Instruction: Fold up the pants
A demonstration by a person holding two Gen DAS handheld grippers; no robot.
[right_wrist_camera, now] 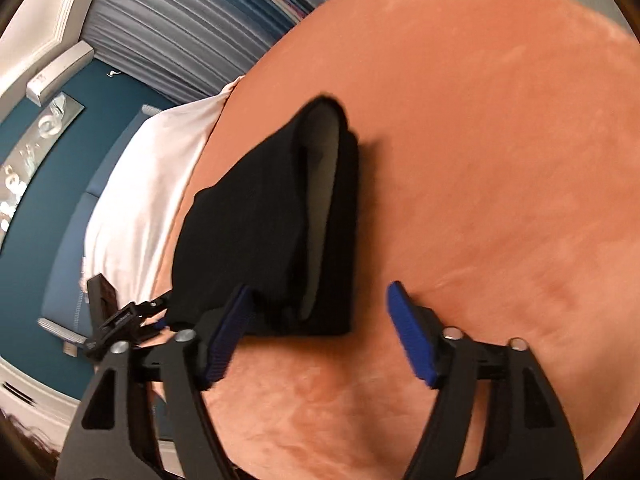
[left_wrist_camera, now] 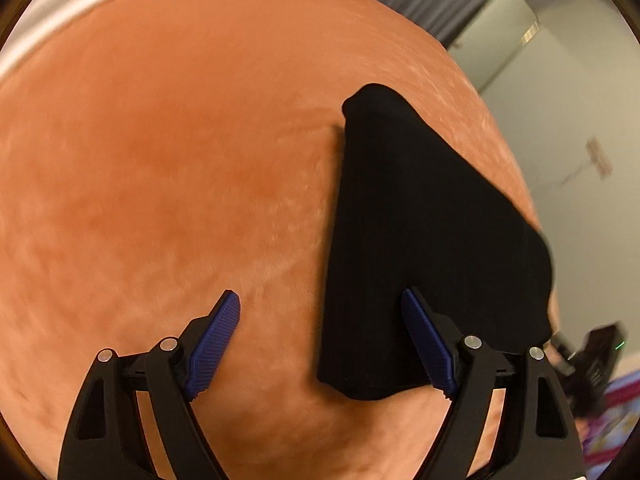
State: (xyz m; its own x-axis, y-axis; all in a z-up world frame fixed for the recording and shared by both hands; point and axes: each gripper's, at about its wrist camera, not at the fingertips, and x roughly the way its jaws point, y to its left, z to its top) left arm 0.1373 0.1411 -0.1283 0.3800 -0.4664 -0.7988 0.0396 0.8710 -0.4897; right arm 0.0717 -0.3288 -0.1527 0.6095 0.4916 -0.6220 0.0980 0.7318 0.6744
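Note:
The black pants (left_wrist_camera: 416, 216) lie folded in a compact stack on the orange plush bed cover (left_wrist_camera: 160, 184). In the left wrist view they fill the right half, and my left gripper (left_wrist_camera: 320, 296) stands open over their near left edge. Its right fingertip (left_wrist_camera: 416, 312) is above the cloth and its left one is over bare cover. In the right wrist view the pants (right_wrist_camera: 260, 232) show a grey inner lining (right_wrist_camera: 320, 184) along the fold. My right gripper (right_wrist_camera: 320, 288) is open around their near right corner, with neither pad pressing. Nothing is held.
A white sheet (right_wrist_camera: 148, 184) lies at the bed's edge beyond the pants. Grey curtains (right_wrist_camera: 192, 28) and a teal headboard wall (right_wrist_camera: 80, 128) are behind it. Part of the other gripper (right_wrist_camera: 116, 320) shows at the pants' left end. Bare orange cover (right_wrist_camera: 500, 160) spreads to the right.

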